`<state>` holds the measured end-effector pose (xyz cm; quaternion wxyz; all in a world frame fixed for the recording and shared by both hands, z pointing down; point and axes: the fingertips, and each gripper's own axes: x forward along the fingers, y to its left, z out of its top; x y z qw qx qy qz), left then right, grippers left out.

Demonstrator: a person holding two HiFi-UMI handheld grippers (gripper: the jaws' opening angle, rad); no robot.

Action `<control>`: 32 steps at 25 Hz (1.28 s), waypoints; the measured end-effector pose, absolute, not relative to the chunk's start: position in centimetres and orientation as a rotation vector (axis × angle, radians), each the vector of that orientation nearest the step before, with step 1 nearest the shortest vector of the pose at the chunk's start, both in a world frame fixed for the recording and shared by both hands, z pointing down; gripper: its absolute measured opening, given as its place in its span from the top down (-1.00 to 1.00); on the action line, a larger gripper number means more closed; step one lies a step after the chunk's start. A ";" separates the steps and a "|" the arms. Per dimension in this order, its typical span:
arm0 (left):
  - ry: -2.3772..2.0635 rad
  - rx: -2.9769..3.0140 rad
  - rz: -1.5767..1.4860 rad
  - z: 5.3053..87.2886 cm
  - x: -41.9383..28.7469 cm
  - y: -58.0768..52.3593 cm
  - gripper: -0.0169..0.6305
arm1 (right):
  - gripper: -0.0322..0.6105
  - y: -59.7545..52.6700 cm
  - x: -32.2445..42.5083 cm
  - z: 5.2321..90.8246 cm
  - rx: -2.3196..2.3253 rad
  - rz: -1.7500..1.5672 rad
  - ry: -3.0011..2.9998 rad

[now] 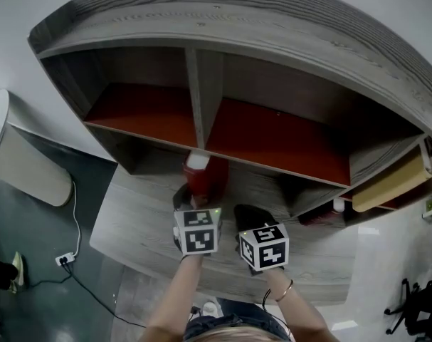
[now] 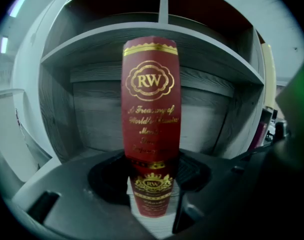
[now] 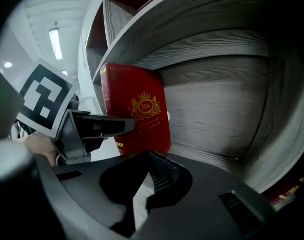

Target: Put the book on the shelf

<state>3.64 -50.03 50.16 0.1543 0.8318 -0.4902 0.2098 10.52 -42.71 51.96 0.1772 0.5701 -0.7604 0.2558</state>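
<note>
At the left gripper: the jaws are pinched on the lower end of the dark red hardback book with gold lettering, with one black pad pressed to each cover.
Right gripper: the jaws are drawn together at the tips and nothing is gripped. It is held just beside the left gripper and apart from the book.
Book position: it is held in front of the lower recess of the grey wood-grain shelf unit, under the front edge of the red-lined shelf boards and just below the grey upright divider. Whether its lower end rests on the grey board beneath cannot be told.
Book axis: the long axis is upright. The spine is turned toward the left gripper's camera and the front cover toward the right gripper. The white page edges are seen at the top.
Edges: in the left gripper view, the front edge of the board above is crossed by the top of the book.
Room: the grey back panel is seen on both sides of the spine, and the recess side walls are set well apart from it.
</note>
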 end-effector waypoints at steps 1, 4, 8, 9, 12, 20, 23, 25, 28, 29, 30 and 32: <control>-1.410 2.386 0.599 50.3 3.7 -50.1 0.21 | 0.87 -42.8 10.5 52.1 1.611 0.728 -2.151; -1.430 2.388 0.582 50.6 4.0 -50.2 0.21 | 0.87 -42.9 10.6 52.4 1.607 0.737 -2.149; -1.470 2.379 0.566 51.8 4.6 -50.5 0.21 | 0.87 -42.9 11.1 52.7 1.611 0.745 -2.138; -1.483 2.381 0.568 52.1 4.8 -50.6 0.21 | 0.87 -42.9 11.3 52.7 1.614 0.747 -2.133; -1.507 2.384 0.591 52.7 5.3 -50.8 0.21 | 0.87 -42.8 11.8 52.9 1.623 0.753 -2.124; -1.542 2.404 0.573 52.5 5.7 -50.8 0.21 | 0.87 -42.5 12.4 53.4 1.627 0.765 -2.111; -1.536 2.421 0.573 52.5 5.8 -50.7 0.21 | 0.87 -42.4 12.3 53.6 1.622 0.769 -2.108; -1.531 2.431 0.578 52.5 6.0 -50.6 0.21 | 0.87 -42.3 12.3 53.6 1.622 0.768 -2.107; -1.524 2.436 0.591 52.6 6.1 -50.5 0.21 | 0.87 -42.0 12.4 53.7 1.625 0.769 -2.102; -1.520 2.435 0.600 52.8 6.1 -50.4 0.21 | 0.88 -41.9 12.5 53.8 1.627 0.770 -2.100; -1.517 2.433 0.608 52.9 6.1 -50.3 0.21 | 0.87 -41.8 12.5 53.8 1.629 0.771 -2.098; -1.516 2.423 0.617 53.2 6.0 -50.0 0.21 | 0.87 -41.5 12.6 53.8 1.633 0.772 -2.096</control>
